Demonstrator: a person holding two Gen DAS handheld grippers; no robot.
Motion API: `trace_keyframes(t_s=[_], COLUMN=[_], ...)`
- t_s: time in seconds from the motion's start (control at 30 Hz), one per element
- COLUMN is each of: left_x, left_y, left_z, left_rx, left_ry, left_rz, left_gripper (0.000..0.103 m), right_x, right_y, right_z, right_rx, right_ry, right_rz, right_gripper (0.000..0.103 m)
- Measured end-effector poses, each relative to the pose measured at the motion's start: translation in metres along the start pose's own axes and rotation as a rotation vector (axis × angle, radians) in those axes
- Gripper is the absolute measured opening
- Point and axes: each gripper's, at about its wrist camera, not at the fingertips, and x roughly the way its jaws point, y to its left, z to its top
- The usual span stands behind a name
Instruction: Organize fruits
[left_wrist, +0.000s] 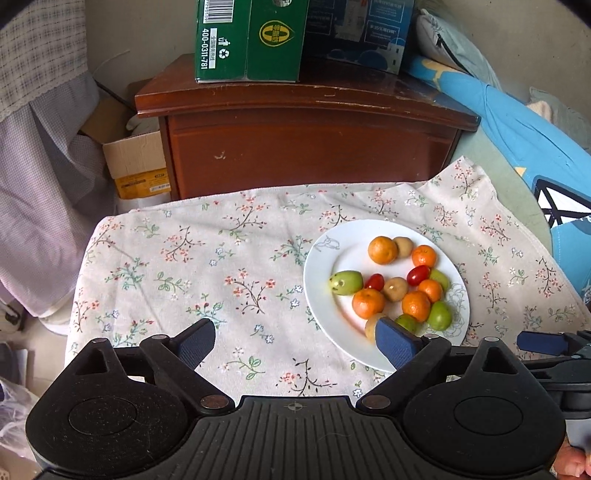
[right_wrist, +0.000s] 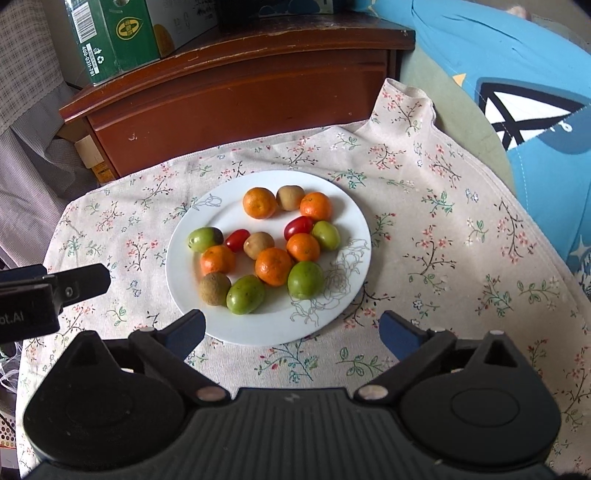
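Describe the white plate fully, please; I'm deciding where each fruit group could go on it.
The white plate is round, glossy, ceramic-looking, with a thin grey line-drawn flower on its near-right part and a smaller one at its far-left rim. It lies flat on the floral cloth, apart from both tongs. Thirteen small fruits lie mixed in its middle: five orange, four green, two red, three brown. Its near and left areas are bare.

L gripper (left_wrist: 295, 341): jaws wide, empty | R gripper (right_wrist: 291, 330): jaws wide, empty
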Motion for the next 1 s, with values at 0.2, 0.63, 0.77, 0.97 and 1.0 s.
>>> trace_keyframes(t_s=[0.2, 0.63, 0.77, 0.97, 1.0], left_x=[0.007, 0.019, 0.024, 0.031, 0.031], left_y=[-0.007, -0.011, -0.014, -0.021, -0.021], left_z=[-0.004, -0.007, -0.008, -0.011, -0.012], left_rx=[0.005, 0.021, 0.035, 0.069, 0.071], left_ry=[0.053, 0.081, 0.09, 0.109, 0.111], left_rz=[0.024, 0.076, 0.105, 0.124, 0.124], left_gripper=[0.095, 0.095, 0.095, 0.095, 0.095], right_x=[-0.004, 0.006, 0.008, 0.011, 0.013], right_y=[0.0, -0.002, -0.002, -0.002, -0.002], right_z=[0.0, 0.001, 0.001, 0.002, 0.002], right_rx=[0.043, 0.05, 0.045, 0.044, 0.045], right_ry=[0.04, 0.056, 0.045, 0.044, 0.046], right_rz=[-0.08, -0.11, -0.133, -0.149, -0.152], right_gripper=[0.101, 0.101, 0.101, 0.101, 0.101])
